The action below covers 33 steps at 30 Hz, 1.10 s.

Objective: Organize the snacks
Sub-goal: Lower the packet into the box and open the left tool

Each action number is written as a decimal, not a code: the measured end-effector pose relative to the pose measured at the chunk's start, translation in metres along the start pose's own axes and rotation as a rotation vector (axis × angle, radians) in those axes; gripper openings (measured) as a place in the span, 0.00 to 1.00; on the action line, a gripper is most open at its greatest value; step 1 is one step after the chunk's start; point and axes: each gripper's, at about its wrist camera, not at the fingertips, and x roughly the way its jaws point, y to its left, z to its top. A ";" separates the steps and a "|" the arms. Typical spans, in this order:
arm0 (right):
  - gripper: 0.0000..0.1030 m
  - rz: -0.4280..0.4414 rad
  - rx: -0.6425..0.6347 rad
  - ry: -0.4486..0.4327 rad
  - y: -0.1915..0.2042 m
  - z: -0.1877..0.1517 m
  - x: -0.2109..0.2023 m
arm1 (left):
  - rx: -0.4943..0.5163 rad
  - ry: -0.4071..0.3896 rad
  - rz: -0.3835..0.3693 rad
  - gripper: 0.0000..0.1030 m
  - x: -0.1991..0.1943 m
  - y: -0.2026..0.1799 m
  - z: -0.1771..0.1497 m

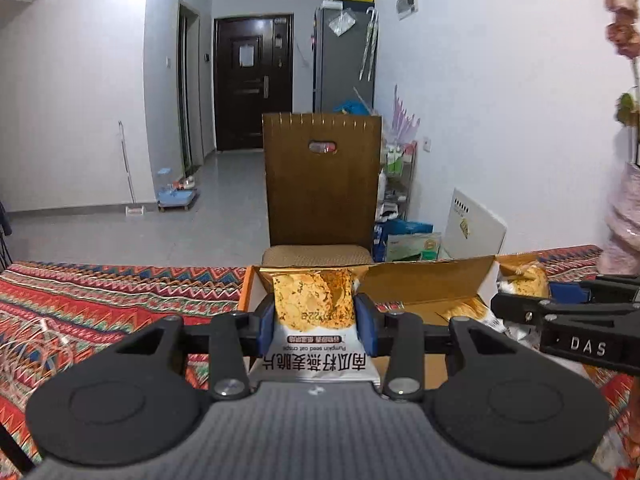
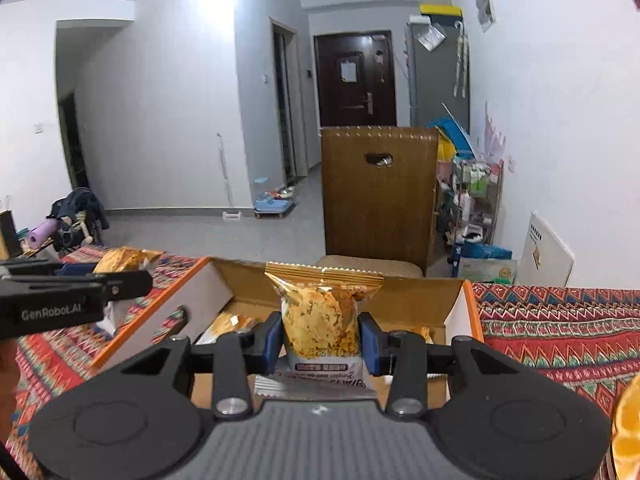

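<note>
My left gripper [image 1: 315,322] is shut on a pumpkin seed oat crisp packet [image 1: 314,300], held upright over the left end of an open cardboard box [image 1: 428,276]. My right gripper [image 2: 320,342] is shut on a second oat crisp packet [image 2: 320,316], held upright over the same box [image 2: 456,312]. More packets [image 2: 230,326] lie inside the box. The right gripper shows at the right of the left wrist view [image 1: 560,312] with its packet [image 1: 524,280]. The left gripper shows at the left of the right wrist view [image 2: 72,292] with its packet [image 2: 128,260].
The box stands on a table with a red patterned cloth [image 1: 100,300]. A brown wooden chair [image 1: 320,180] stands behind the table's far edge. A cluttered wire rack [image 2: 476,200] and a white board [image 2: 548,252] stand by the right wall.
</note>
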 end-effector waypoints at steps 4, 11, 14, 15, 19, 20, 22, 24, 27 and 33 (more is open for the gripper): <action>0.38 0.004 0.053 0.074 -0.018 0.018 0.041 | -0.001 0.064 0.014 0.40 0.046 0.001 0.017; 0.38 0.015 0.210 0.244 -0.055 0.024 0.120 | 0.017 0.213 0.015 0.40 0.120 0.004 0.021; 0.38 -0.019 0.174 0.303 -0.053 0.019 0.139 | 0.008 0.274 0.029 0.44 0.141 0.007 0.013; 0.40 -0.032 0.161 0.321 -0.051 0.018 0.145 | 0.003 0.287 0.025 0.46 0.147 0.007 0.011; 0.48 -0.046 0.131 0.355 -0.044 0.014 0.157 | 0.011 0.306 0.005 0.72 0.152 0.008 0.001; 0.54 -0.055 0.120 0.361 -0.039 0.013 0.158 | 0.006 0.306 0.003 0.74 0.152 0.008 0.000; 0.57 -0.067 0.104 0.362 -0.031 0.011 0.157 | 0.017 0.290 0.023 0.74 0.150 0.006 0.000; 0.60 -0.069 0.102 0.369 -0.027 0.012 0.155 | 0.028 0.284 0.021 0.77 0.146 0.006 0.002; 0.68 -0.072 0.087 0.369 -0.021 0.017 0.147 | 0.016 0.280 0.012 0.78 0.135 0.006 0.006; 0.75 -0.082 0.065 0.325 -0.017 0.031 0.116 | 0.027 0.245 0.001 0.81 0.100 0.007 0.016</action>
